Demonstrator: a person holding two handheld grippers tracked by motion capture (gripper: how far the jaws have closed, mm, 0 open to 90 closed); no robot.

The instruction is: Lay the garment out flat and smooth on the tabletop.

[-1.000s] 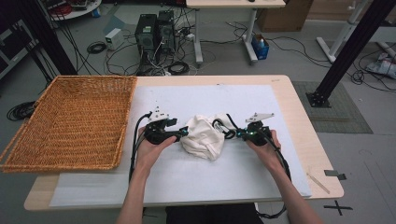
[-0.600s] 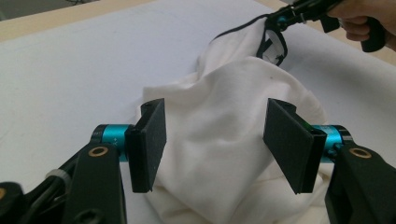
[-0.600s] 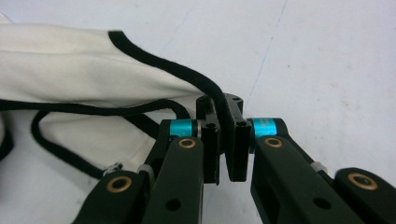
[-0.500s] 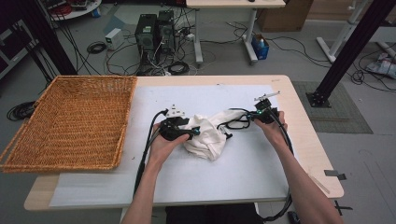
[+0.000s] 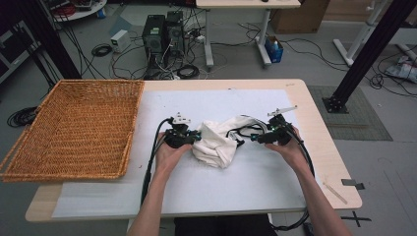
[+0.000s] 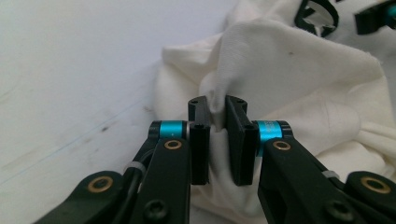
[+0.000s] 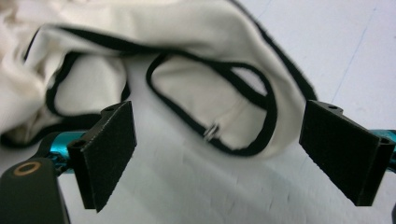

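A crumpled cream garment with black-trimmed straps lies mid-table on the white cover. My left gripper is at its left edge; its jaws have just been closing, and in the left gripper view they pinch a raised fold of the cream cloth. My right gripper is at the garment's right side. Its jaws have just been opening and stand wide apart, nothing pressed between the pads. A looped black strap with a small metal ring lies on the table just beyond them.
A large wicker basket takes up the table's left end. The white cover reaches the front edge, with bare wood at the right. Computers and cables crowd the floor behind the table.
The right gripper drew the garment's edge toward the back right, then came back nearer and let go, jaws now wide. The left gripper shifted right and shut on a fold.
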